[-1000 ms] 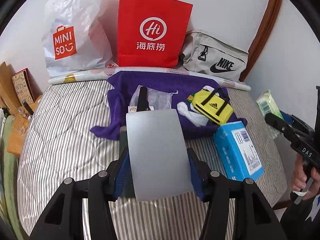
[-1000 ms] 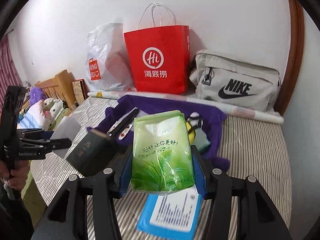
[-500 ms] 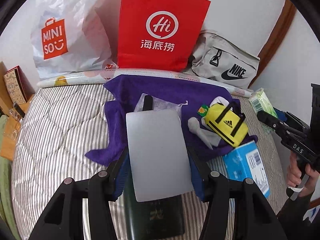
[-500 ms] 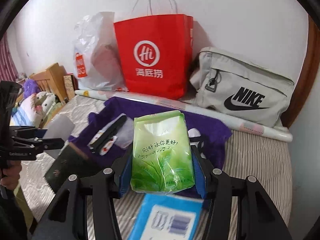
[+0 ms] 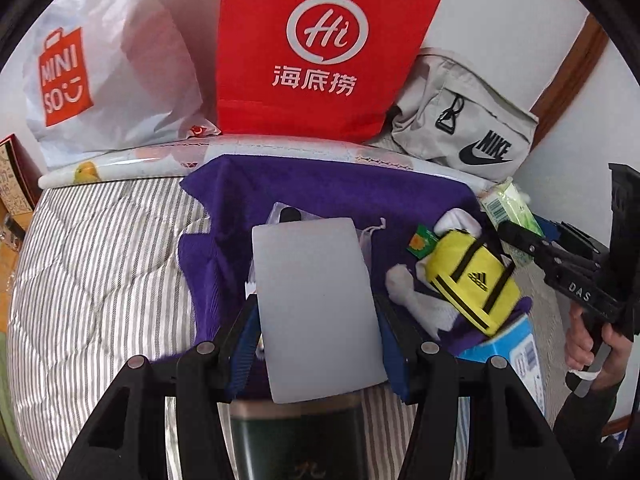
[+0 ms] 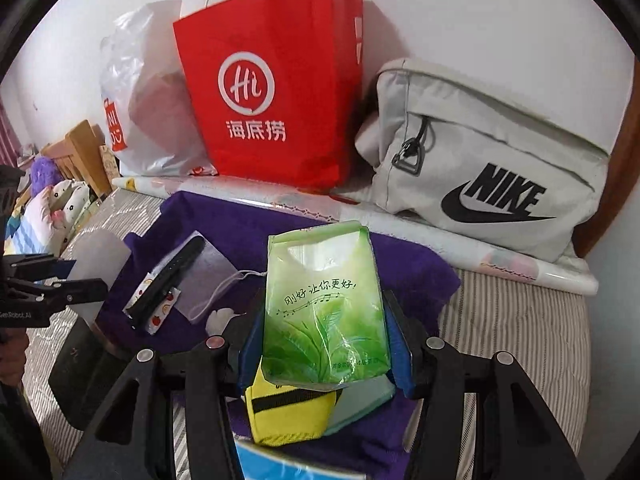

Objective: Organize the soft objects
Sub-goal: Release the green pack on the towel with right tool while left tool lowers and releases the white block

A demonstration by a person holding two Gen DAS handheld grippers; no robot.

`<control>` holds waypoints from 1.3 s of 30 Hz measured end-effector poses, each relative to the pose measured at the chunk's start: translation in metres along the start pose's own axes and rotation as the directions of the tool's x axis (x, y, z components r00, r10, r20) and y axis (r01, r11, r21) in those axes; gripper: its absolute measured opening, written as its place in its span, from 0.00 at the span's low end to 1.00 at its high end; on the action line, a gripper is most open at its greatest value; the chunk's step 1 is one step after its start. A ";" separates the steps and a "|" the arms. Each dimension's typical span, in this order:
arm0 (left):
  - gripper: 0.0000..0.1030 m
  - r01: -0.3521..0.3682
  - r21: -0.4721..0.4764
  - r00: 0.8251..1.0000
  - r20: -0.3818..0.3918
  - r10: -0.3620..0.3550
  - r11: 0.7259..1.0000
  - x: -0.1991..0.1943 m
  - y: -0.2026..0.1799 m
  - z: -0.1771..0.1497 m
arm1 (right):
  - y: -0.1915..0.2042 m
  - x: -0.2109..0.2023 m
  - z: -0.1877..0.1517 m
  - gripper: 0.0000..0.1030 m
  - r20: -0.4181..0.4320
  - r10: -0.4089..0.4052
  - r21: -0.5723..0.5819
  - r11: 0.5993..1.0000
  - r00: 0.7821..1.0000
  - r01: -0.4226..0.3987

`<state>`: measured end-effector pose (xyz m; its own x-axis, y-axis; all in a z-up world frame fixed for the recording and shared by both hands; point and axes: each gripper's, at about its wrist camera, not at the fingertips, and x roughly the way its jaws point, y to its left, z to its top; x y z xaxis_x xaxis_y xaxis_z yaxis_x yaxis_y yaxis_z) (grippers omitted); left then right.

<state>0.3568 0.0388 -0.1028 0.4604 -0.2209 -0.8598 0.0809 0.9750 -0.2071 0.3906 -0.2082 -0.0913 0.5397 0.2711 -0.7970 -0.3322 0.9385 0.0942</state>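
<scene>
Carrying items toward the purple towel [image 5: 320, 196]: left gripper [image 5: 316, 320] clasps a grey pad [image 5: 316, 304], right gripper [image 6: 324, 328] grips a green tissue pack [image 6: 324, 308]; next, lower and release.

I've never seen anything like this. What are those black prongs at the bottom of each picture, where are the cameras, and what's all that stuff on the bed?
There is no robot here. A person holds a hand-held claw in each hand, and a wide-angle camera on each claw looks forward along its two fingers. Those are the black prongs.

The left claw is shut on a pale grey flat pack. In that view you also see the other hand.

The right claw is shut on a green tissue pack.

On the striped bed lies a purple towel with a small yellow Adidas bag on it. Along the wall stand a white Miniso bag, a red paper bag and a grey Nike bag.
</scene>
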 end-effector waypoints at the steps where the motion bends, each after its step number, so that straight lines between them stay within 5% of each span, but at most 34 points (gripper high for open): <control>1: 0.52 0.000 0.002 1.000 -0.006 0.000 1.000 0.004 0.000 0.002 | 0.000 0.003 0.000 0.52 -0.005 -0.001 -0.002 1.000 1.000 0.001; 17: 0.52 0.000 0.025 0.996 -0.084 0.002 1.000 0.056 -0.002 0.023 | -0.004 0.053 0.007 0.52 -0.088 -0.016 -0.021 1.000 0.996 0.014; 23: 0.54 0.013 0.023 0.993 -0.115 -0.010 1.000 0.067 -0.002 0.024 | -0.002 0.057 0.006 0.65 -0.090 -0.025 -0.026 0.999 0.996 0.023; 31: 0.71 0.014 0.021 0.997 -0.079 -0.012 1.000 0.060 -0.003 0.024 | 0.001 0.051 0.007 0.75 -0.075 -0.023 -0.028 0.999 0.997 0.021; 39: 0.71 -0.014 0.032 0.999 -0.037 0.015 0.999 0.029 -0.005 0.014 | -0.001 0.021 0.003 0.75 -0.048 -0.030 -0.001 1.000 0.998 0.030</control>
<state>0.3825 0.0279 -0.1205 0.4285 -0.2071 -0.8795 0.1024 0.9782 -0.1804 0.4045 -0.2029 -0.1063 0.5114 0.2326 -0.8273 -0.3173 0.9458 0.0697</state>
